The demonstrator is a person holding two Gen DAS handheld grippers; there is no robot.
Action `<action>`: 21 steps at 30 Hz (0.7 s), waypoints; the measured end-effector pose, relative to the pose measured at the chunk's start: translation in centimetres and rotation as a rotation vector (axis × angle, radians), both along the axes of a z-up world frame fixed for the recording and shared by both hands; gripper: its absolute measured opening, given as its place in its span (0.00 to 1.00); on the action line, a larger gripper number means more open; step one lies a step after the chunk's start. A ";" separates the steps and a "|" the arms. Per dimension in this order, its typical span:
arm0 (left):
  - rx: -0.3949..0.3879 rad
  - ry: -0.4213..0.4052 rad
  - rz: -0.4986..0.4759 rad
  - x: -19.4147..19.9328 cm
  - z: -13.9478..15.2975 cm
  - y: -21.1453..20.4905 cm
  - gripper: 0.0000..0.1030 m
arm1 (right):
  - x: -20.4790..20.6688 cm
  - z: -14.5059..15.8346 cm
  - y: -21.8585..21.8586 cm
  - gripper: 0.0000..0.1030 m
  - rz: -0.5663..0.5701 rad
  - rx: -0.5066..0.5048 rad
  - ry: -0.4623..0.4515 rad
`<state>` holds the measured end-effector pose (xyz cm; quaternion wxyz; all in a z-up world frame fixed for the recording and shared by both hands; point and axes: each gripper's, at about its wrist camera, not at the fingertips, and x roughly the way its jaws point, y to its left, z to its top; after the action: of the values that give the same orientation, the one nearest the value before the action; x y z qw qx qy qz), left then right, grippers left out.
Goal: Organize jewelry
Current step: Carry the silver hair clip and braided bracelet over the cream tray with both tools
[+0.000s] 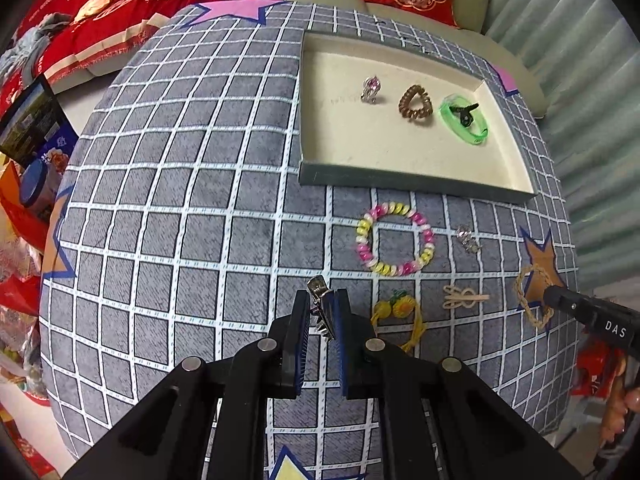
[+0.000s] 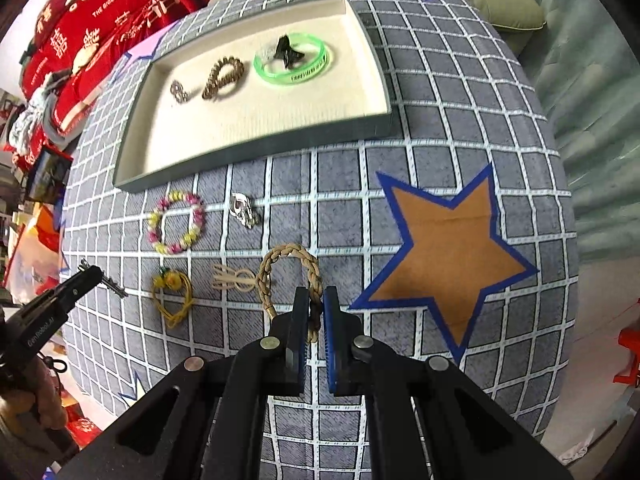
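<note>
The left hand-held gripper [image 1: 323,312] is clenched on a silver toothed hair clip [image 1: 319,300]; the right hand-held gripper [image 2: 316,312] grasps a braided tan bracelet [image 2: 288,276] above the table [image 2: 440,120].

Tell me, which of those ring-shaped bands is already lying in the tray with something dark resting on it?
The clear green bangle, at the right end of the tray; a small black clip sits on it.
</note>
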<state>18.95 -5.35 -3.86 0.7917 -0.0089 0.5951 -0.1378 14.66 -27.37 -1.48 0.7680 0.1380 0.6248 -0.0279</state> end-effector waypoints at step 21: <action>-0.062 -0.114 -0.016 5.5 4.6 -0.1 0.21 | 7.0 4.8 -5.2 0.07 0.018 0.055 -0.130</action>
<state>24.46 -5.50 0.71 0.8227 -0.0208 0.5443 -0.1628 21.63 -32.56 3.30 0.8032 0.1550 0.5752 0.0053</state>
